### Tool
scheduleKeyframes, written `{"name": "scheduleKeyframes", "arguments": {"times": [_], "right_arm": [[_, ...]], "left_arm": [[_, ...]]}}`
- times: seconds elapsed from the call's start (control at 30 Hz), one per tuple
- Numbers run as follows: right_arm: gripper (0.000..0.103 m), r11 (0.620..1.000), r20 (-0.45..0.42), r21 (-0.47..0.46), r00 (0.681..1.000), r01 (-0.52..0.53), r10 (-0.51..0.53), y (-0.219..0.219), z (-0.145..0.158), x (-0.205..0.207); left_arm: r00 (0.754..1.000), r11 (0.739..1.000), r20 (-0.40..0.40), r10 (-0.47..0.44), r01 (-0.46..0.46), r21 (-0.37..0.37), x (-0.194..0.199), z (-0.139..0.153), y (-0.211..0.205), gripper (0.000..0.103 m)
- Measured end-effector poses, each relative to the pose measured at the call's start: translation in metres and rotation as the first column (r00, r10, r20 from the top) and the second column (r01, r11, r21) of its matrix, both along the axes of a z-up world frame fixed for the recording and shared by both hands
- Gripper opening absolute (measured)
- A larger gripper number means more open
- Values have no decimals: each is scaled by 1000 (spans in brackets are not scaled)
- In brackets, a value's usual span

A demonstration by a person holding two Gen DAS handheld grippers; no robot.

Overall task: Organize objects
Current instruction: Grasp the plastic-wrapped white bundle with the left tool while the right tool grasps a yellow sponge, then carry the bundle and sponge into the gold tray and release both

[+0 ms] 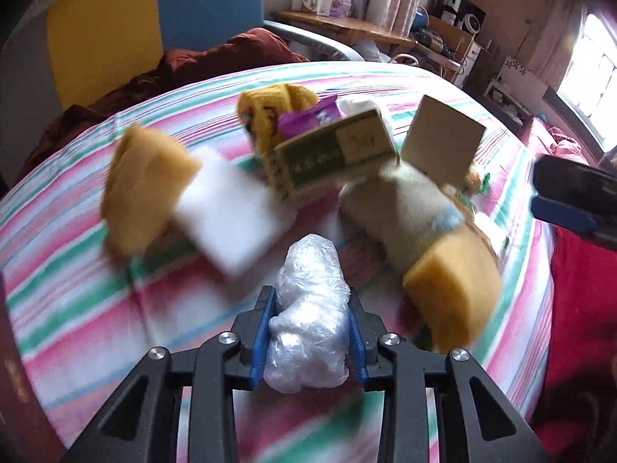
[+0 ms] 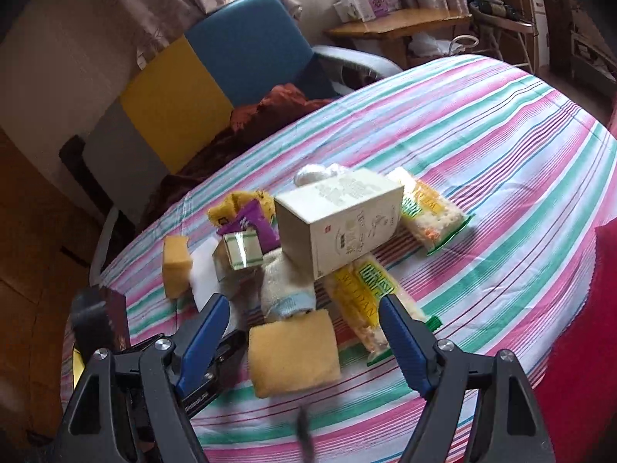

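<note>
A crumpled clear plastic bundle sits between the blue pads of my left gripper, which is shut on it just above the striped sheet. Ahead lies a pile: a yellow sponge, a white sponge, a green-and-white small box, a cream sock and another yellow sponge. In the right wrist view my right gripper stands open over that near yellow sponge, holding nothing. A cream box leans on the sock, beside two yellow snack packets.
A yellow cloth and a purple packet lie behind the pile. A brown-red blanket and a blue-and-yellow chair are beyond the bed. A wooden desk stands at the back. Red fabric borders the right.
</note>
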State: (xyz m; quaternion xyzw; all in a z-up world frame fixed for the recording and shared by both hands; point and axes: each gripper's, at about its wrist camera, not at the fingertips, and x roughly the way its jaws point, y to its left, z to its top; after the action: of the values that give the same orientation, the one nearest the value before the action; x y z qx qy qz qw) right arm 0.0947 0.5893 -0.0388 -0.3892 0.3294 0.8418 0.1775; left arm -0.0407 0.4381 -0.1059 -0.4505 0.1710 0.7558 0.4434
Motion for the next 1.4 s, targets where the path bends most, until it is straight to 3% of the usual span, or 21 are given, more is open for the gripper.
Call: {"name": "scheduleKeyframes", "arguments": {"times": [0.1, 0.23, 0.53, 0.83, 0.9, 0.93, 1.17, 1.3, 1.4], "right_arm": [[78, 997, 92, -32, 993, -68, 71, -9, -16, -14], [77, 993, 184, -2, 976, -117, 115, -21, -28, -26], [78, 984, 259, 32, 952, -176, 162, -29, -40, -35], [78, 975, 278, 58, 941, -216, 192, -33, -42, -37], [72, 970, 279, 45, 935, -240, 218, -36, -43, -38], [62, 966, 277, 36, 932, -254, 235, -38, -44, -39], [54, 959, 266, 62, 931, -277, 252, -41, -40, -35], [54, 937, 202, 7, 918, -350, 342, -55, -33, -27], [54, 915, 210, 4, 895, -404, 395, -66, -34, -30]], "left_arm": [[1000, 999, -3, 30, -30, 28, 10, -1, -29, 35], [998, 997, 3, 60, -60, 54, 20, -1, -57, 35], [997, 997, -54, 55, -52, 54, 23, -3, -50, 37], [994, 997, -94, 47, -41, 64, 23, -6, -48, 38], [994, 997, -102, 47, -40, 67, 23, -7, -47, 38], [994, 997, -103, 46, -39, 69, 23, -7, -48, 38], [992, 996, -111, 56, -48, 71, 28, -5, -50, 35], [997, 995, -48, 64, -60, 76, 31, 3, -57, 35], [998, 995, -34, 47, -44, 94, 41, 16, -66, 35]]}}
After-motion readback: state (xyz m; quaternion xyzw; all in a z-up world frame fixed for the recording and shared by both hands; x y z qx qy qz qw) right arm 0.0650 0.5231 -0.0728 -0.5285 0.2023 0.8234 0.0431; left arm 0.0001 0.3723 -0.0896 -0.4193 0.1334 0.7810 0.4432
